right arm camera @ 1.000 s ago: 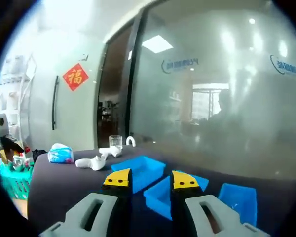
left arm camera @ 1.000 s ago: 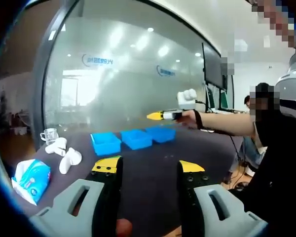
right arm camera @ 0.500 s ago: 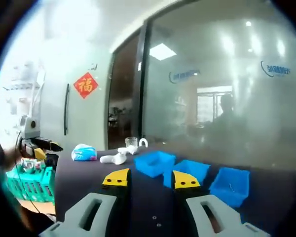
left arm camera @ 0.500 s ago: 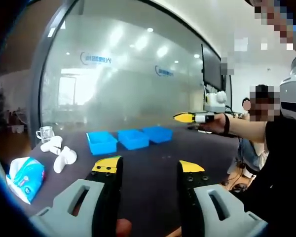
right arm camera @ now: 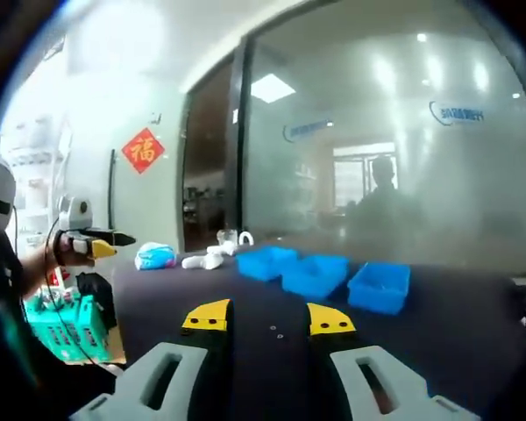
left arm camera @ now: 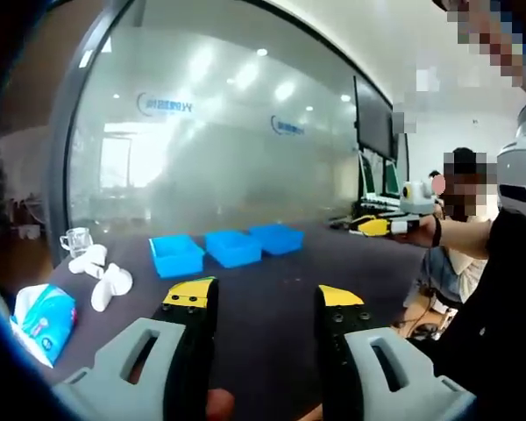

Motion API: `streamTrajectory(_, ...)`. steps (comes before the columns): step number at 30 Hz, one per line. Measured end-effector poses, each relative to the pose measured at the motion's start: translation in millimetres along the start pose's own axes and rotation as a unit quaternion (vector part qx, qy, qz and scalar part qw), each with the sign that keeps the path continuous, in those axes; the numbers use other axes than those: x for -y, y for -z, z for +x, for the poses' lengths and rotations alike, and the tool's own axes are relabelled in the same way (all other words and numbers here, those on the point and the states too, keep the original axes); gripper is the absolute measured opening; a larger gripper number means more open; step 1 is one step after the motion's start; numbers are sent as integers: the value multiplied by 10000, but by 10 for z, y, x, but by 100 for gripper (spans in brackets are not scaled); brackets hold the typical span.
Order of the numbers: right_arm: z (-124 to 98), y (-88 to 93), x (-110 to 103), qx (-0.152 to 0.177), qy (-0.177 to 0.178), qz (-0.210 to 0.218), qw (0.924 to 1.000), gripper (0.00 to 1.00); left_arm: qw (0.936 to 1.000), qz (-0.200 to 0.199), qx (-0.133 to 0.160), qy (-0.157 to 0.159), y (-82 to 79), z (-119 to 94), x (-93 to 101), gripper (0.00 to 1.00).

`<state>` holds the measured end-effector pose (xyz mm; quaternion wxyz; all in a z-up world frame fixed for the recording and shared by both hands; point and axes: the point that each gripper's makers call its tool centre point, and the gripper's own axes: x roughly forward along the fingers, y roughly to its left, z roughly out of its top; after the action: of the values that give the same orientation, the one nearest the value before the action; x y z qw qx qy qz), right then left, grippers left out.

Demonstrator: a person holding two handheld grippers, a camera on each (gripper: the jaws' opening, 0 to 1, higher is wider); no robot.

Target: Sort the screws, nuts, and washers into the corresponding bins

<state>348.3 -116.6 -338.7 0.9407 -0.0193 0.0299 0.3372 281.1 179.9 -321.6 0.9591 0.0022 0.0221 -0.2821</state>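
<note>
Three blue bins stand in a row on the dark table: [left arm camera: 175, 254], [left arm camera: 232, 247], [left arm camera: 278, 238]; in the right gripper view they are bins [right arm camera: 267, 260], [right arm camera: 314, 272], [right arm camera: 379, 286]. A couple of tiny metal pieces [right arm camera: 277, 331] lie on the table just ahead of my right gripper [right arm camera: 269, 317], which is open and holds nothing. My left gripper [left arm camera: 265, 298] is open too, well short of the bins. A hand holds the right gripper [left arm camera: 377, 226] off the table's right end. The left gripper [right arm camera: 92, 241] is raised at the far left.
A tissue pack [left arm camera: 44, 311], white plastic pieces [left arm camera: 103, 279] and a glass cup [left arm camera: 74, 239] sit at the table's left end. A green basket [right arm camera: 66, 324] stands beside the table. The person's body [left arm camera: 500, 298] is at the right. A frosted glass wall runs behind.
The right gripper has drawn back from over the bins toward the table's right end. Its view now takes in more table and the left gripper. The left gripper has barely moved.
</note>
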Motion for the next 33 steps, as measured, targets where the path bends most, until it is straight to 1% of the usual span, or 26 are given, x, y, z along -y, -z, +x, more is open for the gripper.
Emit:
streamTrajectory(4,-154,68,42,-35,101,49,9999,27,10000,11,-22,9,13,4,11,43)
streamTrajectory(9,-278,101,92,-34,212,132,9997,27,10000,19,-57,14,36,5,19,43)
streamTrajectory(15,-316,153,71,-157,122,124,9997,27,9999,30,-97,47,56,10,49,43)
streamTrajectory(18,-289,141,59,-216,43,76,9997,27,9999,28,-121,73,69,11,69,43)
streamTrajectory(21,-236,144,11,-348,-210,105,9991,28,9998,30,-182,107,98,10,88,43)
streamTrajectory(23,-194,154,-5,-459,-311,106,9984,28,9997,35,-207,116,111,12,93,43)
streamTrajectory(28,-72,140,-72,-689,-557,-79,9960,28,9997,15,-213,119,124,3,94,43)
streamTrajectory(33,55,158,-120,-912,-729,-262,9928,27,9997,-14,-212,103,140,-3,71,43)
